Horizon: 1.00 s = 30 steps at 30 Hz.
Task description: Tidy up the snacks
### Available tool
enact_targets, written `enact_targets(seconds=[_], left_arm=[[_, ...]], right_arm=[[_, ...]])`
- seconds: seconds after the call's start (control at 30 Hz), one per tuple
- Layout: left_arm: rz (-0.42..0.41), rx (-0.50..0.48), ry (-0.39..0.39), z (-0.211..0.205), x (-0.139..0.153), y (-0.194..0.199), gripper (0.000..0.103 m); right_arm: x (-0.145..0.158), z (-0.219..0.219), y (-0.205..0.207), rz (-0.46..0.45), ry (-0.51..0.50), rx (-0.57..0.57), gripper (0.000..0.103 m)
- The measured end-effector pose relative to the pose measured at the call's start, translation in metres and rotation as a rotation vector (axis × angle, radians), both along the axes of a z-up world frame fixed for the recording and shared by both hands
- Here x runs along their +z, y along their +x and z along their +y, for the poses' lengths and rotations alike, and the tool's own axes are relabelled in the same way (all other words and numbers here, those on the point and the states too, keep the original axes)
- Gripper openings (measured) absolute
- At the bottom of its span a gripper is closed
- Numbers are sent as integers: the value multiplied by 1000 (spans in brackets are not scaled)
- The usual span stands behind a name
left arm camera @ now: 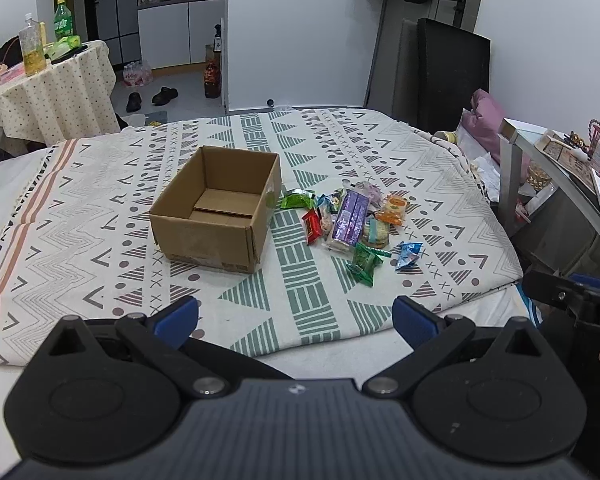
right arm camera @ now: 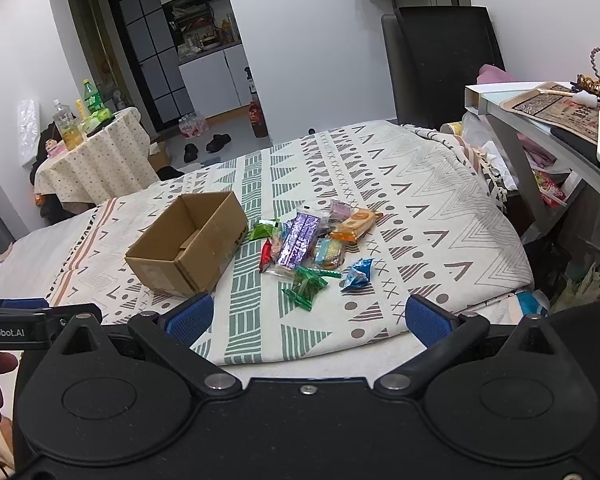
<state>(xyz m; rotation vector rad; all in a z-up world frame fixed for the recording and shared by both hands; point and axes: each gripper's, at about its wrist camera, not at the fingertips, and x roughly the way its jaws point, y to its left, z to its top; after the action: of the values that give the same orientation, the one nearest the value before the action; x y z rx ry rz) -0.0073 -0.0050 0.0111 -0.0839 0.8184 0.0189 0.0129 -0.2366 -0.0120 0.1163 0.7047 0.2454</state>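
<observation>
An open, empty cardboard box (left arm camera: 220,210) (right arm camera: 188,246) sits on a patterned bedspread (left arm camera: 100,208) (right arm camera: 420,200). Just right of it lies a pile of wrapped snacks (left arm camera: 350,220) (right arm camera: 312,244): a long purple pack (left arm camera: 352,218) (right arm camera: 298,240), an orange pack (left arm camera: 394,209) (right arm camera: 356,224), a red one (left arm camera: 312,228), green ones (left arm camera: 364,264) (right arm camera: 306,286) and a blue one (left arm camera: 408,254) (right arm camera: 358,274). My left gripper (left arm camera: 296,318) hovers open near the bed's front edge, well short of the box. My right gripper (right arm camera: 310,320) is open too, short of the pile. Both hold nothing.
A small round table (left arm camera: 48,92) (right arm camera: 92,152) with bottles stands at the far left. On the right, a grey desk (left arm camera: 560,184) (right arm camera: 540,128) carries clutter close to the bed. A dark chair (right arm camera: 440,64) stands behind the bed. Shoes (left arm camera: 152,98) lie on the floor.
</observation>
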Motion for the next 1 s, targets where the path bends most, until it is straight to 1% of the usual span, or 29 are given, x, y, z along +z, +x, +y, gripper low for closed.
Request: enact_targets(seconds=[0.4,1.0], left_arm=[[-3,-2,-2,-2,1,0,103],[-5,4,-12,1,-1,1,103]], right_arm=[[-3,3,1,10,-24,10,103],[-7,6,4,22,-23,22,103]])
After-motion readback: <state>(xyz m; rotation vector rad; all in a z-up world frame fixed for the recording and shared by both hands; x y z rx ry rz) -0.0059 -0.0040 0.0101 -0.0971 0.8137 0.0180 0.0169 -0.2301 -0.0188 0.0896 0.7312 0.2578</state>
